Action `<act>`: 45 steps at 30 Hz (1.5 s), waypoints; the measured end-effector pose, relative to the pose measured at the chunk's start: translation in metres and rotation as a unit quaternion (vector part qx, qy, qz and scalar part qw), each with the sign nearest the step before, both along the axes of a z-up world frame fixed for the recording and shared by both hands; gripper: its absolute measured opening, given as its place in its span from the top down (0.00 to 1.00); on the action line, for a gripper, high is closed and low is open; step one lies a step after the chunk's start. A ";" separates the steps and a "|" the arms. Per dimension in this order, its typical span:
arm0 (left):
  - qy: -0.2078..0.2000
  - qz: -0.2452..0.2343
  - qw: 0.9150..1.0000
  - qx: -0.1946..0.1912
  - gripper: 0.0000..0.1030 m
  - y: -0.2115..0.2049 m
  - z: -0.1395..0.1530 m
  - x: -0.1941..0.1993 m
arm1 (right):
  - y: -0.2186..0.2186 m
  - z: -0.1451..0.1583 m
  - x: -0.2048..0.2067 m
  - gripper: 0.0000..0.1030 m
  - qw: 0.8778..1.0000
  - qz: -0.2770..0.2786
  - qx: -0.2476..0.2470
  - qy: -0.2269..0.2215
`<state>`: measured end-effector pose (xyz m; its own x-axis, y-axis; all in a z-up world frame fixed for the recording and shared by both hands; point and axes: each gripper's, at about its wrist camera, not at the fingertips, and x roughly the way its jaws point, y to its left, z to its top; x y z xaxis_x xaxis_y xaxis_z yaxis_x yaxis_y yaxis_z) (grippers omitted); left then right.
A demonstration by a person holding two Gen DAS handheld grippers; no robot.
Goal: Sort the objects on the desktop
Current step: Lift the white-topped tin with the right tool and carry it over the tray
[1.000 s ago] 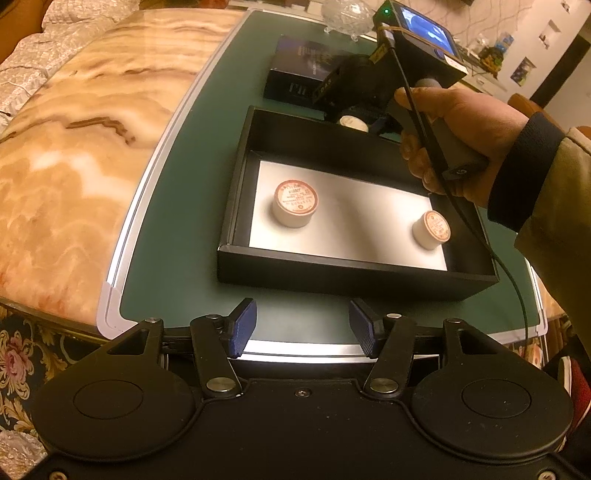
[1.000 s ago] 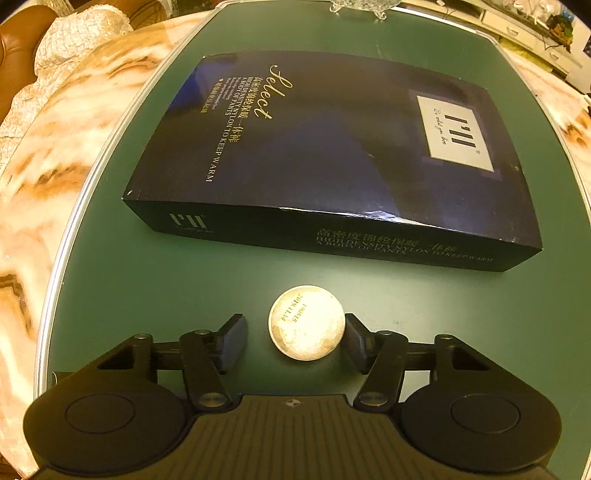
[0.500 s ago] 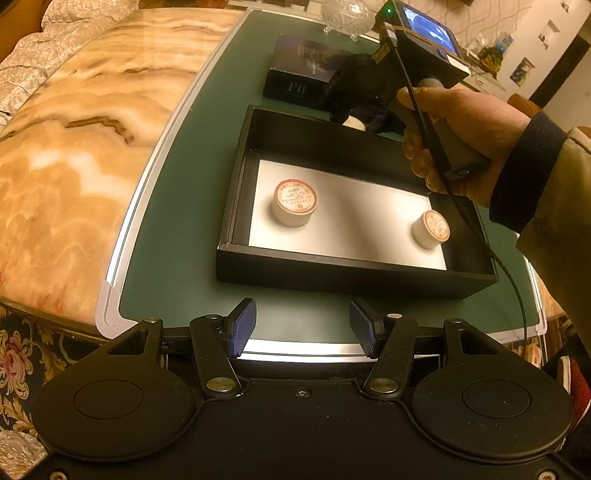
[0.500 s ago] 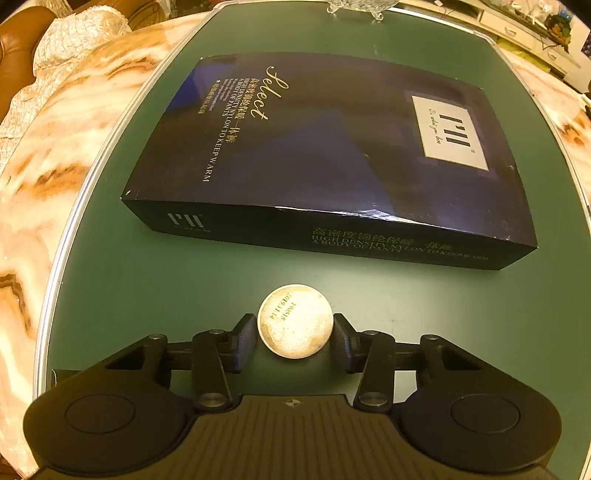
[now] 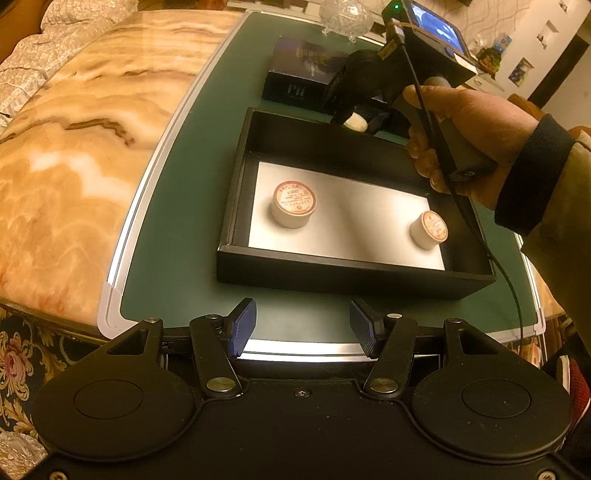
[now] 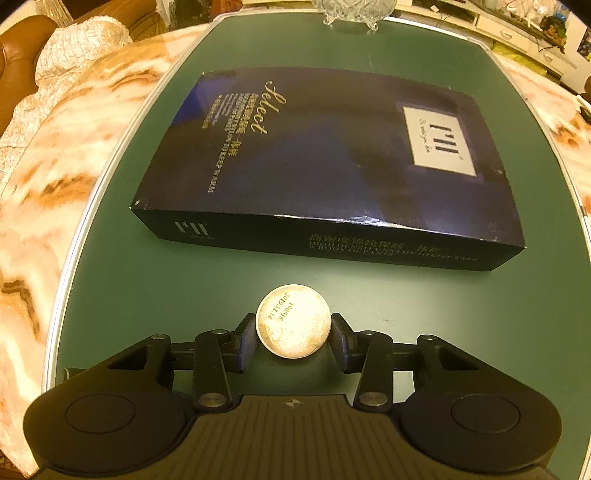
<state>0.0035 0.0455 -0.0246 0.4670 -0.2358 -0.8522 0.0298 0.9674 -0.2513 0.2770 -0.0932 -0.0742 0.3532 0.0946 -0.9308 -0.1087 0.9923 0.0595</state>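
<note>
My right gripper [image 6: 293, 334] is shut on a small round white container [image 6: 293, 320], gripped on both sides and raised above the green mat; the container also shows in the left wrist view [image 5: 355, 121] beyond the tray's far wall. A black tray [image 5: 332, 275] with a white floor holds two similar containers, one at the left [image 5: 293, 203] and one at the right [image 5: 428, 229]. My left gripper [image 5: 302, 330] is open and empty, near the table's front edge, in front of the tray.
A flat dark blue box [image 6: 332, 166] lies on the green mat [image 6: 129, 295] beyond the held container. A glass bowl [image 6: 351, 9] stands at the far edge. Marble tabletop [image 5: 74, 147] lies to the left of the mat.
My right gripper closed on the round container and lifted it off the mat, tilting the view up. My left gripper stayed still.
</note>
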 end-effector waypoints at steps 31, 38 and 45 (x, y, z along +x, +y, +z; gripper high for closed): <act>-0.015 -0.004 1.000 0.002 0.46 -0.004 0.008 -0.028 | -0.024 0.074 -0.103 0.56 0.999 0.028 0.032 -0.031; -0.017 -0.004 1.000 0.003 0.46 -0.004 0.009 -0.032 | -0.022 0.050 -0.122 0.56 0.999 0.030 0.027 -0.003; -0.019 -0.009 1.000 0.004 0.46 -0.007 0.010 -0.035 | -0.020 0.029 -0.130 0.56 0.999 0.026 0.026 0.016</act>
